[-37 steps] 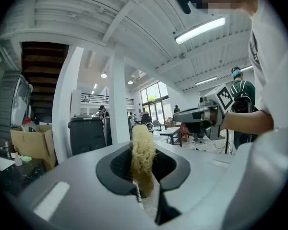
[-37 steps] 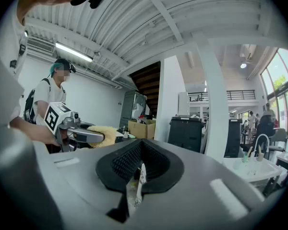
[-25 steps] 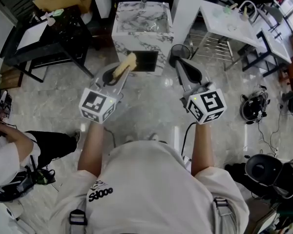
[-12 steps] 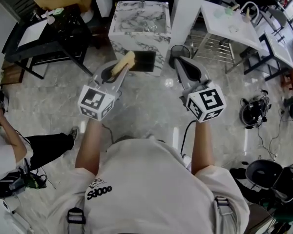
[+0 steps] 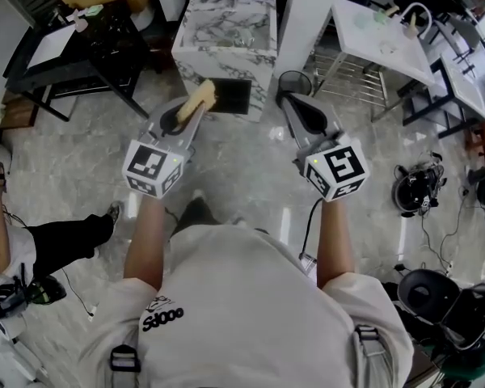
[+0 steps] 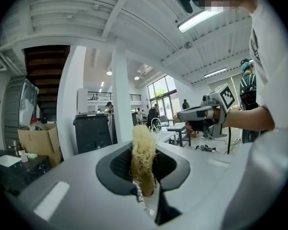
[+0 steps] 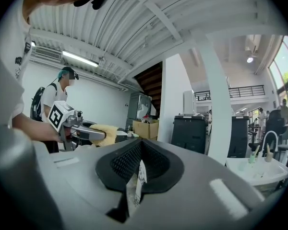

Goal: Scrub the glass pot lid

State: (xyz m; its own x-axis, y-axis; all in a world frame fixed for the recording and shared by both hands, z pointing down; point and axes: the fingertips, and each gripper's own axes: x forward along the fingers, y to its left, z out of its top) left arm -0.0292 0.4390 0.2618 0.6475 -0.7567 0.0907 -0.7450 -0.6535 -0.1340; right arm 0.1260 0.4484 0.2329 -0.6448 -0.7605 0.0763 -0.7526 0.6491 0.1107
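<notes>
No glass pot lid shows in any view. My left gripper point(image 5: 184, 121) is held at chest height over the floor, shut on a yellow fibrous scrubbing sponge point(image 5: 196, 103) that sticks out forward past the jaws. In the left gripper view the sponge point(image 6: 143, 158) stands upright between the shut jaws point(image 6: 145, 195). My right gripper point(image 5: 294, 105) is level with it to the right, jaws shut with nothing held point(image 7: 134, 188). Each gripper sees the other: the right gripper point(image 6: 198, 114) from the left, and the left gripper point(image 7: 92, 134) with its sponge point(image 7: 105, 131) from the right.
A marble sink unit point(image 5: 222, 24) stands ahead with a faucet at its back. A black bin point(image 5: 295, 82) is beside a white pillar. A black table point(image 5: 89, 43) is at left, a white table point(image 5: 386, 40) at right. A seated person point(image 5: 8, 253) is at the far left.
The person has stepped forward, and the sink sits slightly left in view. The seated person at left has slid toward the frame's edge. Both grippers keep the same pose and grip.
</notes>
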